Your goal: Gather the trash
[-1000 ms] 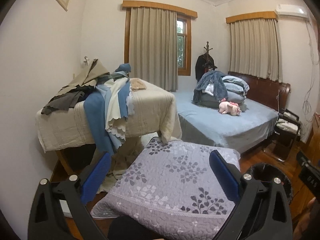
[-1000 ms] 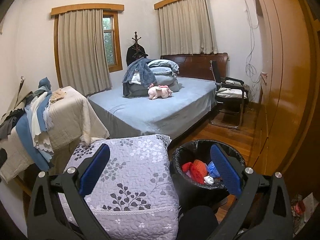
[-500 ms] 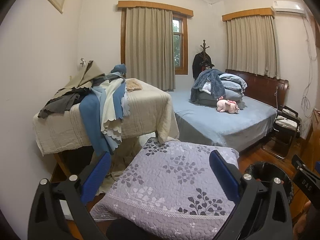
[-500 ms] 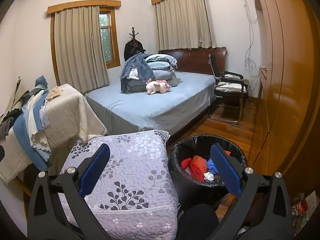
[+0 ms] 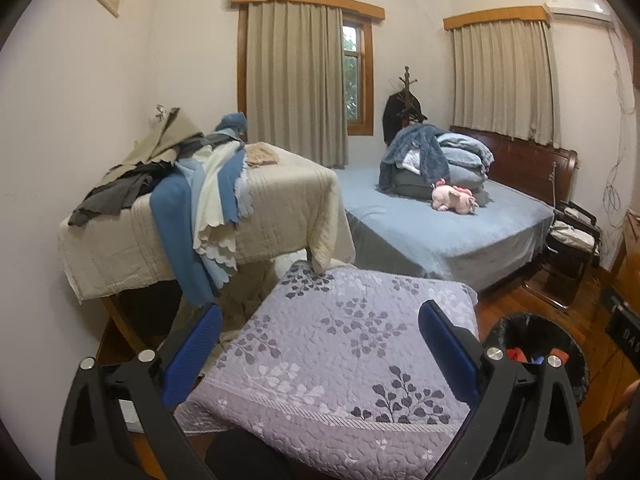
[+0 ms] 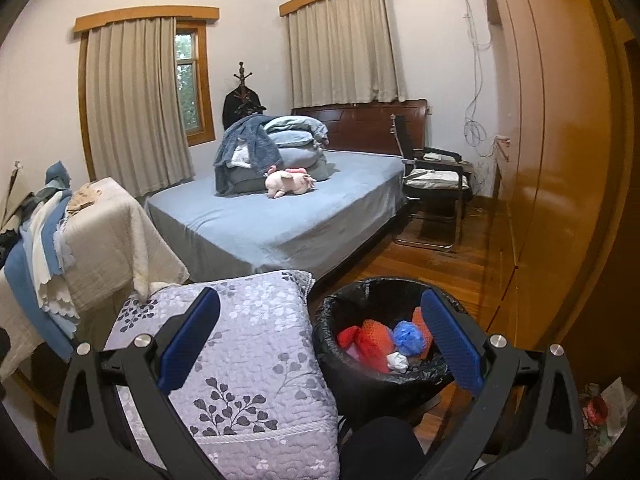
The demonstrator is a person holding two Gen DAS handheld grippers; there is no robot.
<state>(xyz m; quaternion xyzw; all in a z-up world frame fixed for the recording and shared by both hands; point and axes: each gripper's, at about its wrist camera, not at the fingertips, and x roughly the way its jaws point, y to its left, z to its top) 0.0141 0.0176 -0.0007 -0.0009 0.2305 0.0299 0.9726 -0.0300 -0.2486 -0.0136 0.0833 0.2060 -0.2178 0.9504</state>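
Note:
A black-lined trash bin (image 6: 360,384) stands on the wood floor, holding red, orange, blue and white trash (image 6: 384,340). In the left wrist view the bin (image 5: 576,356) shows at lower right. My right gripper (image 6: 320,340) is open and empty, held above the bin's left rim and the quilted cushion. My left gripper (image 5: 320,348) is open and empty above the lilac quilted cushion (image 5: 340,352). Some paper and red litter (image 6: 600,408) lies on the floor at far right.
A blue bed (image 6: 280,216) with folded bedding and a pink plush toy (image 6: 290,182) lies ahead. A beige-covered table (image 5: 280,208) piled with cloths is on the left. A black chair (image 6: 436,184) and a wooden wardrobe (image 6: 560,160) stand on the right.
Both grippers have shifted slightly, the left view panning a little left and the right view a little right and down towards the bin. Both stay open and empty.

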